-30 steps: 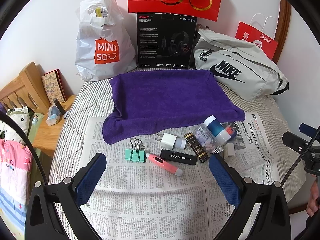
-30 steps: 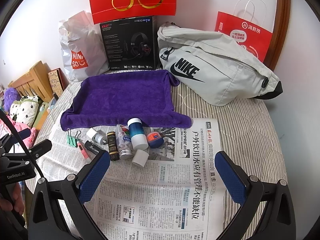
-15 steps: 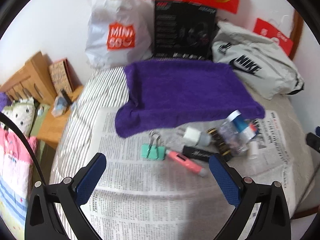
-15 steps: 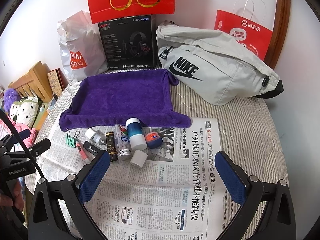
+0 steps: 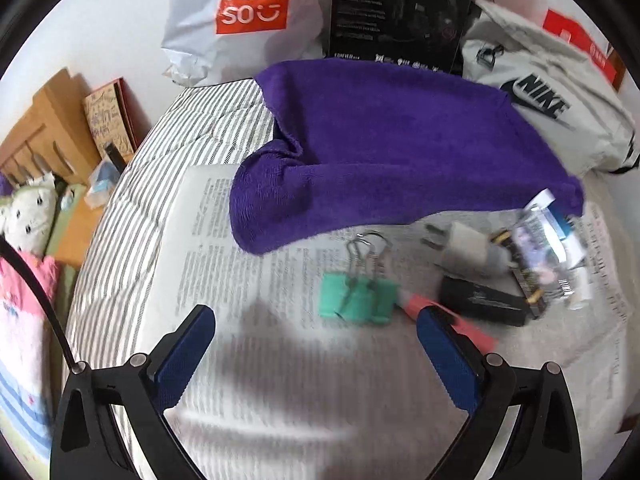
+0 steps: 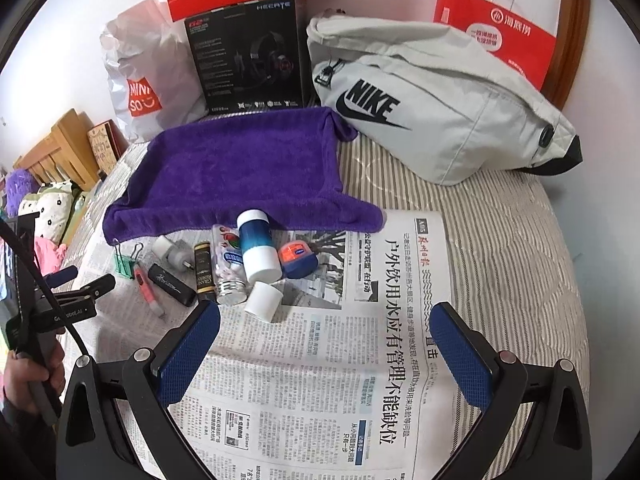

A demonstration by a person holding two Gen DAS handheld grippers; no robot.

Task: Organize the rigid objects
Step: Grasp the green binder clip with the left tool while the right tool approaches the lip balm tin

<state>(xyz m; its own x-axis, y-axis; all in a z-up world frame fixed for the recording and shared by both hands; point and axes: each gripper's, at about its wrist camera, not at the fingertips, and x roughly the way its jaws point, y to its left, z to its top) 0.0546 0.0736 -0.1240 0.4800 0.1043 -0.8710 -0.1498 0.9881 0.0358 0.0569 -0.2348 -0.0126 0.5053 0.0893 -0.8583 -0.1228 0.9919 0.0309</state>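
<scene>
1. Left gripper: jaws spread wide, nothing between them; it hung low over the newspaper, the view blurred.
2. Binder clip, green with wire handles: lay on the paper just ahead of the left gripper, between its fingertips and slightly toward the right one.
3. Pink pen-like item: lay touching the clip's right side, its near end hidden behind the left gripper's right fingertip.
4. Black flat case: lay just right of the pink item; a white plug adapter sat beyond it.
5. Purple towel: spread further ahead of the left gripper, its near edge overlapping the newspaper.
6. Right gripper: jaws spread wide and empty, above the newspaper.
7. White cap: lay just ahead of the right gripper's left fingertip.
8. Blue-and-white bottle: lay beyond the cap, with a clear bottle touching its left side and a small orange-lidded tin at its right.
9. Dark tube with gold bands: lay left of the clear bottle.
10. Grey bag: lay far ahead and to the right, beside a black headset box.
</scene>
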